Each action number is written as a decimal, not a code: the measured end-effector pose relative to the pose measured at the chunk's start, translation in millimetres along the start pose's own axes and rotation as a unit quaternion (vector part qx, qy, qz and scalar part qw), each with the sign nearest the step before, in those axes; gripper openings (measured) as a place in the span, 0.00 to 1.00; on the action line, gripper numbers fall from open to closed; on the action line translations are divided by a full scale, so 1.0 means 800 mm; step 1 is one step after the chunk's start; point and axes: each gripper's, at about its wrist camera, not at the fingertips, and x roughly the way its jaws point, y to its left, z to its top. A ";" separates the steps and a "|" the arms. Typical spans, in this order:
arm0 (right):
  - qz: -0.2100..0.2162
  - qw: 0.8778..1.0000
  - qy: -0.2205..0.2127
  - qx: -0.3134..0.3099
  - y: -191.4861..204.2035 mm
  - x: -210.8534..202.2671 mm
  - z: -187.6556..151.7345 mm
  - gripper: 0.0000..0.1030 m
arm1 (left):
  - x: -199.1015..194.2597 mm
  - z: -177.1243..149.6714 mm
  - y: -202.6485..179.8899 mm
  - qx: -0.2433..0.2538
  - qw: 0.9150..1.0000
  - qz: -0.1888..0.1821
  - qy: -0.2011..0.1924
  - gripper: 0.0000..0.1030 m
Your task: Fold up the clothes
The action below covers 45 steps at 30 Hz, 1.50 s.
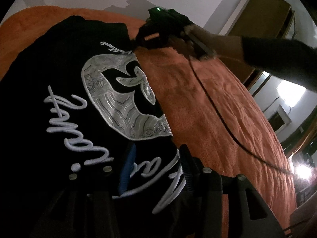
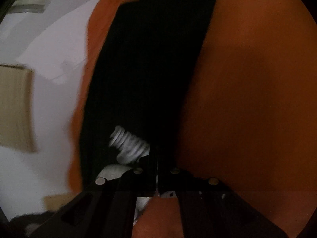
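A black garment [image 1: 59, 79] with white embroidered script and a silver emblem lies spread on the orange bedspread [image 1: 218, 99]. At the bottom of the left wrist view my left gripper [image 1: 156, 170] has the garment's near edge bunched between its fingers, filling the gap from the blue pad to the other finger. At the garment's far edge, my right gripper [image 1: 137, 42], held by a hand in a dark sleeve, pinches the cloth. In the blurred right wrist view the right gripper [image 2: 156, 156] is shut on the black garment [image 2: 148, 69], with a bit of white embroidery beside its fingers.
A thin dark cable [image 1: 216, 109] runs across the bedspread on the right. A brown box or cabinet [image 1: 261, 13] stands by the white wall at the top right, and a bright light [image 1: 303, 171] glares at the right edge. A beige panel [image 2: 15, 107] shows on the left.
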 end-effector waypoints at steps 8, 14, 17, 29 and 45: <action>-0.055 0.998 0.006 -0.024 -0.007 -0.019 0.061 0.00 | -0.005 0.003 0.000 -0.004 1.000 -0.005 0.002 0.47; 0.007 0.996 -0.039 -0.080 0.069 -0.068 0.026 0.04 | -0.056 0.035 0.028 -0.082 0.995 -0.034 0.038 0.53; 0.035 0.991 -0.015 -0.129 0.126 -0.049 -0.017 0.05 | -0.124 0.036 0.059 -0.114 0.993 0.021 -0.006 0.55; -0.031 0.973 0.111 -0.202 0.213 0.161 0.017 0.04 | -0.161 -0.072 0.153 -0.154 0.976 0.151 0.038 0.56; -0.157 0.978 -0.043 -0.132 0.201 0.100 0.102 0.55 | -0.162 -0.073 0.161 -0.168 0.977 0.128 0.032 0.53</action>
